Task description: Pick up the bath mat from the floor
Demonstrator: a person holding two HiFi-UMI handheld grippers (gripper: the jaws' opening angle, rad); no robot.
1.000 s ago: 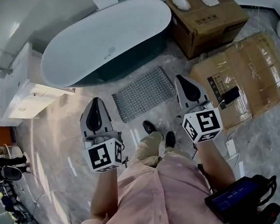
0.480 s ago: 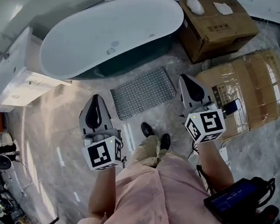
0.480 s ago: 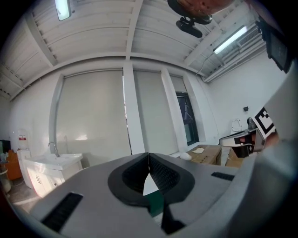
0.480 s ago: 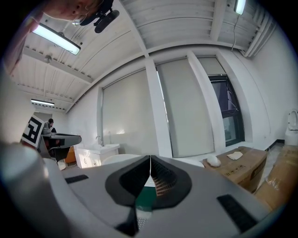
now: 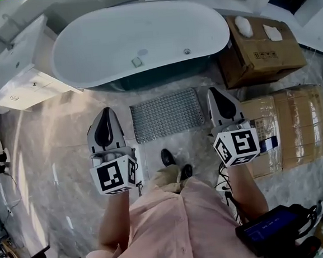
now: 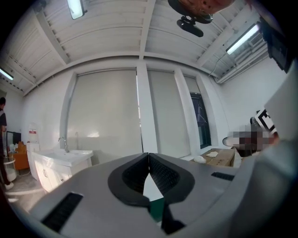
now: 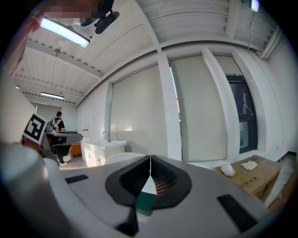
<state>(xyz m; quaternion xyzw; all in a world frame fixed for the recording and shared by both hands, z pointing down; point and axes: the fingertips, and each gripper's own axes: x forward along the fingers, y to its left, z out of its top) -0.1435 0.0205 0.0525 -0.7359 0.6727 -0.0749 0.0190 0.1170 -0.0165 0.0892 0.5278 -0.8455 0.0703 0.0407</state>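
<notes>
Two grippers, both with jaws closed tip to tip and nothing between them: in the head view I have the left gripper (image 5: pixel 106 112) at about 9 o'clock of the bath mat (image 5: pixel 167 114) and the right gripper (image 5: pixel 212 91) at about 3 o'clock of it. Each is held roughly level and well above the floor (image 5: pixel 52 163). The mat lies flat on the floor, its long side parallel to the bathtub (image 5: pixel 142 40) at its 12 o'clock. The wearer's shoes (image 5: pixel 167 156) stand at its 6 o'clock, near its front edge. Neither gripper view shows the mat, only the window wall ahead, so I judge this to be the approach step, with no grasp begun. Next I need to spread one gripper's jaws, tip it down, lower it to an edge or corner of the mat, and close there. The mat looks thin and lies flat, so getting a jaw under its rim is likely the hard part.
</notes>
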